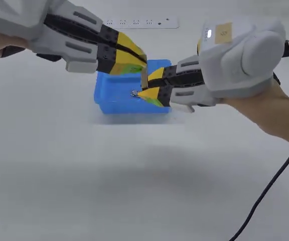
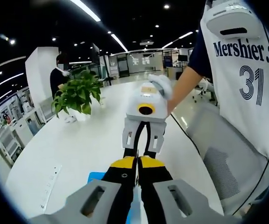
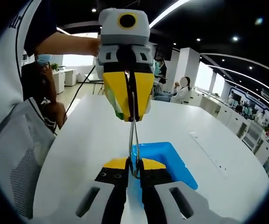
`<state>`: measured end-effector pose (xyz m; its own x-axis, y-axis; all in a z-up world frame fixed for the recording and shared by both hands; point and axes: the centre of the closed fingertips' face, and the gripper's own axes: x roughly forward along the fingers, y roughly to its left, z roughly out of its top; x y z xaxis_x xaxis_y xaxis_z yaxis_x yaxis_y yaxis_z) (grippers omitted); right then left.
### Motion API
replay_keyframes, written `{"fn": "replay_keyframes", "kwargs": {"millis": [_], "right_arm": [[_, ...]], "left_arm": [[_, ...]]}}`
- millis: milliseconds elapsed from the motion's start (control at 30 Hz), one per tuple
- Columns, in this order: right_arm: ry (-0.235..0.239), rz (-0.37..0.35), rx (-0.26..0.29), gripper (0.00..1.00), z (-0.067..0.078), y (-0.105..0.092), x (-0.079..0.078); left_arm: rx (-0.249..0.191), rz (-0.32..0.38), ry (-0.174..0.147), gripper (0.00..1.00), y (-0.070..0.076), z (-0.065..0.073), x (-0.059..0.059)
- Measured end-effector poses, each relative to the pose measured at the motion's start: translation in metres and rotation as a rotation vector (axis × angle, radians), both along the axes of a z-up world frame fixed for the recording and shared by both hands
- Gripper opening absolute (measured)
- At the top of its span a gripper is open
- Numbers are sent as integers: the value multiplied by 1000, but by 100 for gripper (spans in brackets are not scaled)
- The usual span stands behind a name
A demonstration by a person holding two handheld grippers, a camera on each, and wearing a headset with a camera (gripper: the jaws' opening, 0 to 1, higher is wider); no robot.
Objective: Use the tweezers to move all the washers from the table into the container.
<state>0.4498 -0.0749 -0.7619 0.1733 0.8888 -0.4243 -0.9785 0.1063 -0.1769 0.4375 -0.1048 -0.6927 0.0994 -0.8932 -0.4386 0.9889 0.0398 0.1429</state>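
The left gripper [image 1: 136, 59] has its yellow fingers [image 1: 129, 50] pressed together on the upper end of the tweezers [image 1: 144, 78]. The right gripper [image 1: 145, 93] comes in from 3 o'clock, and its fingers are closed to a thin gap that pinches the tweezers' lower end. In the right gripper view, the tweezers' long axis runs from 12 to 6 o'clock, straight from the left fingers down into the right ones. In the head view they stand nearly upright with the lower end pointing down over the container [image 1: 113, 104].

This blue, open-topped tray sits on the white bench [image 1: 134, 175] towards 12 o'clock, directly under both sets of fingers. A small metallic bit [image 1: 134, 94] shows inside it at the right fingertips. I cannot tell whether it is a washer or the tweezers' tips.
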Motion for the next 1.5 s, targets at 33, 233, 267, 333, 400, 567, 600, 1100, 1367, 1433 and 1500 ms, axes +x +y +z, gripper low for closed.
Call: {"fn": "replay_keyframes", "kwargs": {"millis": [33,233,267,333,400,567,600,1100,1367,1433,1500], "right_arm": [[-3,-3,2,10,0,1,4],[-9,-16,-5,10,-8,5,27],[-13,-19,-11,10,-12,7,33],[-9,-25,-16,10,-17,10,41],[-7,-26,-16,10,-22,15,49],[12,-11,-33,10,-42,31,63],[15,-11,-35,10,-45,31,64],[68,-17,-91,10,-83,24,68],[76,-30,-85,10,-86,25,69],[78,-33,-86,10,-86,25,69],[78,-33,-90,10,-85,24,68]], "left_arm": [[-2,1,-3,6,0,0,3],[11,5,-18,6,3,-8,24],[13,10,-17,6,5,-12,30],[20,23,-15,6,7,-18,38],[25,27,-12,6,8,-21,42],[31,48,15,6,16,-39,58],[35,50,24,6,17,-43,60],[32,64,104,6,19,-80,68],[32,82,109,6,19,-82,69],[27,87,112,6,19,-82,70],[34,83,103,6,18,-82,69]]}}
